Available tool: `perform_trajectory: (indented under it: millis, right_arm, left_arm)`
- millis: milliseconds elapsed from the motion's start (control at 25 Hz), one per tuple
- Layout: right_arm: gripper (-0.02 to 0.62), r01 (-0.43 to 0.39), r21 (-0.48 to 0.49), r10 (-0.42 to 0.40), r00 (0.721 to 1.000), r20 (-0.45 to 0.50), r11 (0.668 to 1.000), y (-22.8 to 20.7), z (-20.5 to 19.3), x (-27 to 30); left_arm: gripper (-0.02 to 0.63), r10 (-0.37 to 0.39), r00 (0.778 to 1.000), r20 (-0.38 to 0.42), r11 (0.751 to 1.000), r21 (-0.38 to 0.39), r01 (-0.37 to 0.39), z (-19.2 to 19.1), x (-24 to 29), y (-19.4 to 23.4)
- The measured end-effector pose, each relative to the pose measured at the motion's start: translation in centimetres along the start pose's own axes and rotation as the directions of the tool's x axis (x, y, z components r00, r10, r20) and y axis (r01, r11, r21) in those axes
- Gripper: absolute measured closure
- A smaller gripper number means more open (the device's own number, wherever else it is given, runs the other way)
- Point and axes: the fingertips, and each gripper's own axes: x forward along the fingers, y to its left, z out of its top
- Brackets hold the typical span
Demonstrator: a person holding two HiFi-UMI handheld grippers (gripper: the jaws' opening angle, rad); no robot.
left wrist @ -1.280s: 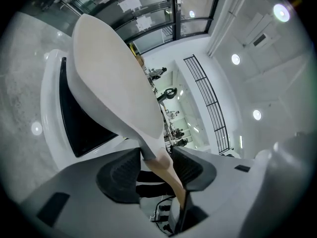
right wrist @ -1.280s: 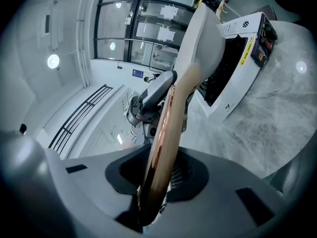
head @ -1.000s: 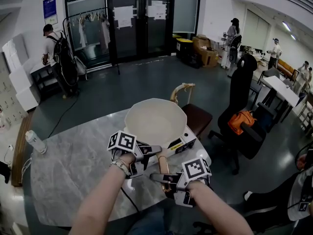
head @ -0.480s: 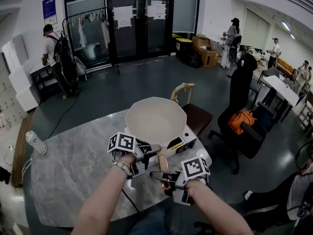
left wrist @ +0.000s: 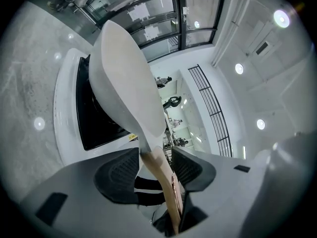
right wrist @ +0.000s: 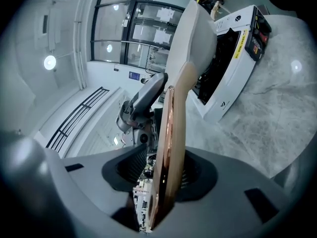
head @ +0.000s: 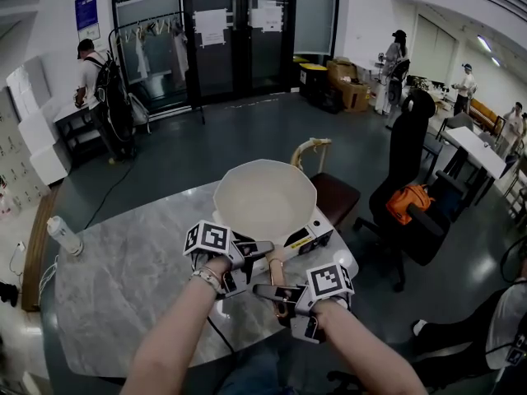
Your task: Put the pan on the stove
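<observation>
The cream pan (head: pixel 263 197) sits on the white stove (head: pixel 306 239) with its black top, on the marble table (head: pixel 123 295). Its wood and copper handle (head: pixel 272 268) points toward me. My left gripper (head: pixel 251 252) straddles the handle near the pan's bowl. In the left gripper view the handle (left wrist: pixel 161 175) runs between the pads with slim gaps, and the jaws are opening. My right gripper (head: pixel 268 293) is at the handle's end. In the right gripper view the handle (right wrist: pixel 166 152) stands between its pads with a gap on the left, and those jaws are opening too.
A white bottle (head: pixel 64 237) stands at the table's left edge. A brown chair (head: pixel 329 192) stands just behind the stove, and a black office chair with an orange bundle (head: pixel 409 202) stands to the right. Several people stand far back in the room.
The pan stays on the stove and both grippers stay at its handle. The right gripper has edged slightly toward the left one.
</observation>
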Motion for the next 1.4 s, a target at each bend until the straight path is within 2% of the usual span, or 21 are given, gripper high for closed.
perform_trajectory:
  millis: [160,360,560,680,840,960,1200,1400]
  right_arm:
    - [0.392,-0.011,0.014,0.01,0.999,0.035,1.0,0.3,0.2,-0.4]
    - [0.304,0.031,0.007,-0.031,0.996,0.078,0.999,-0.2,0.7,-1.5]
    - [0.259,0.075,-0.029,-0.071,0.989,0.126,0.997,-0.1,1.1,-2.5]
    - [0.256,0.073,-0.03,-0.068,0.986,0.15,0.997,0.4,1.4,-3.1]
    - [0.258,0.106,-0.083,-0.09,0.98,0.175,0.991,0.8,1.7,-4.0]
    - [0.258,0.145,-0.145,-0.117,0.976,0.184,0.979,0.7,1.3,-4.6]
    - [0.258,0.201,-0.221,-0.149,0.962,0.231,0.954,1.4,1.5,-5.7]
    - [0.264,0.228,-0.298,-0.13,0.94,0.316,0.927,3.5,2.5,-7.3]
  left_arm:
    - [0.391,0.002,1.0,0.013,1.0,-0.007,-0.002,-0.5,-0.3,0.1]
    - [0.335,-0.005,0.998,0.058,1.0,-0.025,0.007,-0.7,-0.6,-0.3]
    - [0.269,-0.015,0.993,0.119,1.0,-0.013,0.016,-0.6,-1.5,-1.2]
    - [0.262,-0.021,0.991,0.13,1.0,0.0,0.022,-0.9,-2.1,-1.9]
    - [0.264,-0.009,0.98,0.2,1.0,0.023,0.004,-0.6,-3.8,-2.6]
    - [0.264,0.016,0.963,0.268,0.996,0.08,-0.038,-0.3,-5.1,-3.3]
    - [0.272,0.046,0.946,0.322,0.975,0.191,-0.112,-0.7,-7.2,-5.1]
    - [0.393,0.068,0.904,0.422,0.939,0.278,-0.201,-0.6,-9.5,-6.4]
